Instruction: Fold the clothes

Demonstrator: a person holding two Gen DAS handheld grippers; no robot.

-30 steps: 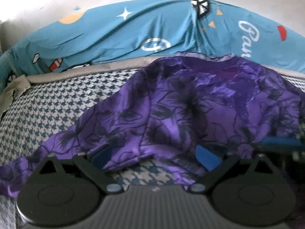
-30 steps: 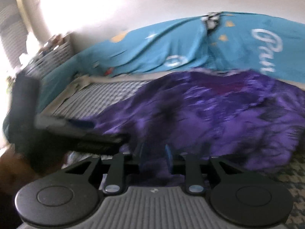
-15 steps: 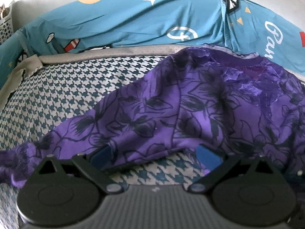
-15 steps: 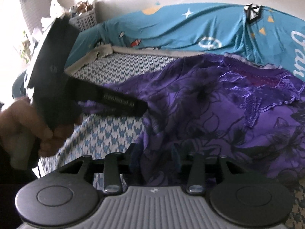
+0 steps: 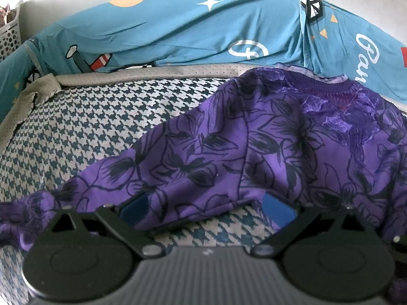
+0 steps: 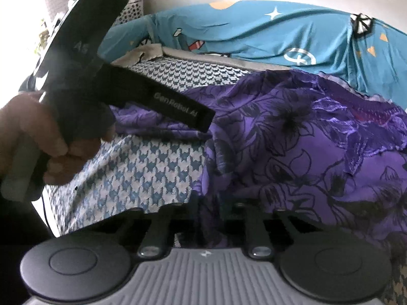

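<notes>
A purple top with a black flower print [image 5: 254,139] lies spread on the bed, collar toward the far side. One sleeve runs out to the left. My left gripper [image 5: 206,209] stands open at the sleeve's lower edge; cloth drapes over its left blue pad [image 5: 134,211]. In the right wrist view the same purple top [image 6: 305,152] fills the right half. My right gripper [image 6: 208,211] is closing on a bunched fold at the top's edge, its fingers drawn narrow with cloth between them. A hand [image 6: 51,139] holds the left gripper's black body [image 6: 162,101] at the left.
A houndstooth bed cover [image 5: 89,127] lies under the top, also seen as the houndstooth cover [image 6: 152,172] in the right view. A teal printed sheet [image 5: 178,25] rises along the back wall. A white perforated basket [image 6: 132,7] stands at the far left corner.
The right gripper's jaws widened, then narrowed onto the top's edge as it rolled and moved across. The left gripper's view slid a little along the sleeve; its jaws stayed wide.
</notes>
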